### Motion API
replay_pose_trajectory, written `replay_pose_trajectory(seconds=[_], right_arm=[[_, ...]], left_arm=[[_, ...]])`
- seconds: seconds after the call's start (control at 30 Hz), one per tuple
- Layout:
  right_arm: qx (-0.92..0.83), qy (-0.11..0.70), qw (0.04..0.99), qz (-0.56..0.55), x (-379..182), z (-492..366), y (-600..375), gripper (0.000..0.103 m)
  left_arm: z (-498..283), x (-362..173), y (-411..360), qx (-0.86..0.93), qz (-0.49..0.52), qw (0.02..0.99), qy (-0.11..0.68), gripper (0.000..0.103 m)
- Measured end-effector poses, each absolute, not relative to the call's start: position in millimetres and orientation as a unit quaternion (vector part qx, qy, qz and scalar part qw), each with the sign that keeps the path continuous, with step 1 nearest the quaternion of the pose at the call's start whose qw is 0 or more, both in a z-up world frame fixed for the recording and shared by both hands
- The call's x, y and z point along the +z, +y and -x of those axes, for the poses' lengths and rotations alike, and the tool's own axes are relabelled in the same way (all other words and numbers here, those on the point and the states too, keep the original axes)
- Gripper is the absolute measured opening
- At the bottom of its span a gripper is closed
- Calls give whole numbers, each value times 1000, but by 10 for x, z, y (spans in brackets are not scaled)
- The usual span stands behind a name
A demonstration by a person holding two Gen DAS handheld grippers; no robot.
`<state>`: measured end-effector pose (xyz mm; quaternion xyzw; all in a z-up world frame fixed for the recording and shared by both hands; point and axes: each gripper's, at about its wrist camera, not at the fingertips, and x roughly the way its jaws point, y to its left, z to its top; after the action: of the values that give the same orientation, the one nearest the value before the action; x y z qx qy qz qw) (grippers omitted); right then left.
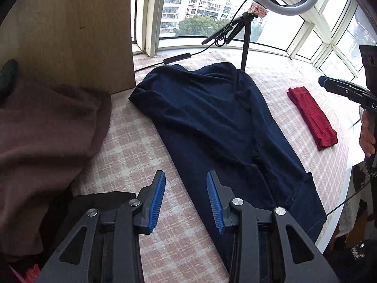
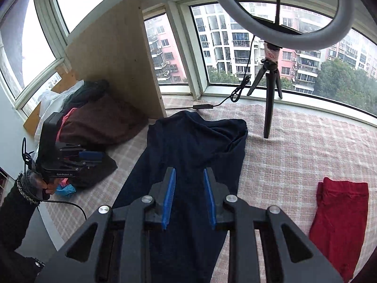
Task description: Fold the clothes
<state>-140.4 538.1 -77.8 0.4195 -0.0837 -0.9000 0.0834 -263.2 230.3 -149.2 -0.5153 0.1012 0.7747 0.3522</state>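
A dark navy garment (image 1: 212, 122) lies stretched lengthwise on the pink checked tablecloth (image 1: 132, 146), rumpled at its far end. My left gripper (image 1: 186, 176) hovers open over its near left edge, with nothing between the blue pads. In the right wrist view my right gripper (image 2: 189, 172) is open above the middle of the same navy garment (image 2: 188, 141), gripping nothing. A folded red garment (image 1: 311, 118) lies to the right, apart from the navy one.
A brown garment (image 1: 47, 129) tops a pile of clothes at the left, against a wooden board (image 1: 70, 35). A ring light on a black tripod (image 1: 245, 47) stands at the far side by the windows, its cable trailing. The table's rounded edge (image 1: 339, 202) runs at the right.
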Motion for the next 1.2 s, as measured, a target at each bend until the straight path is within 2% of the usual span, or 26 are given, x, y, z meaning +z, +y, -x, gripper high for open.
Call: replay_pose_trajectory(seconds=[0.03, 0.07, 0.23, 0.33, 0.43, 0.63, 0.77, 0.8, 0.9, 0.97, 1.03, 1.2], right_arm=[[-896, -69, 103, -426, -859, 1610, 5238, 37], [-891, -54, 120, -434, -945, 1846, 5099, 40], [-860, 17, 189, -473, -1472, 2952, 4467, 41], [-838, 27, 208, -503, -1785, 3407, 4245, 41], [-829, 56, 223, -509, -1933, 3547, 4040, 41], [-825, 183, 203, -494, -2106, 3450, 3609, 43], [-812, 228, 191, -503, -2337, 3395, 3517, 46], [-814, 213, 186, -507, -2339, 3423, 3591, 45], [-827, 150, 166, -515, -2264, 3505, 3898, 33], [-849, 92, 130, -505, -2109, 3555, 4253, 33], [-863, 67, 79, -495, -2012, 3589, 4548, 35], [-851, 26, 132, -507, -1988, 3670, 4635, 35]], left_arm=[[2649, -1565, 2360, 768, 520, 360, 100, 35], [2665, -1638, 2417, 761, 525, 369, 98, 35], [2718, -2025, 2594, 737, 548, 384, 92, 35], [2711, -2159, 2628, 734, 554, 380, 102, 35], [2692, -2172, 2601, 736, 548, 385, 97, 35], [2642, -2164, 2566, 741, 539, 390, 92, 36], [2598, -2151, 2564, 740, 534, 398, 92, 41], [2589, -2146, 2565, 740, 533, 399, 94, 41], [2573, -2130, 2560, 739, 534, 401, 96, 41], [2562, -2118, 2558, 738, 534, 402, 98, 41], [2550, -2107, 2559, 737, 533, 403, 99, 42], [2569, -2118, 2540, 736, 529, 408, 110, 48]])
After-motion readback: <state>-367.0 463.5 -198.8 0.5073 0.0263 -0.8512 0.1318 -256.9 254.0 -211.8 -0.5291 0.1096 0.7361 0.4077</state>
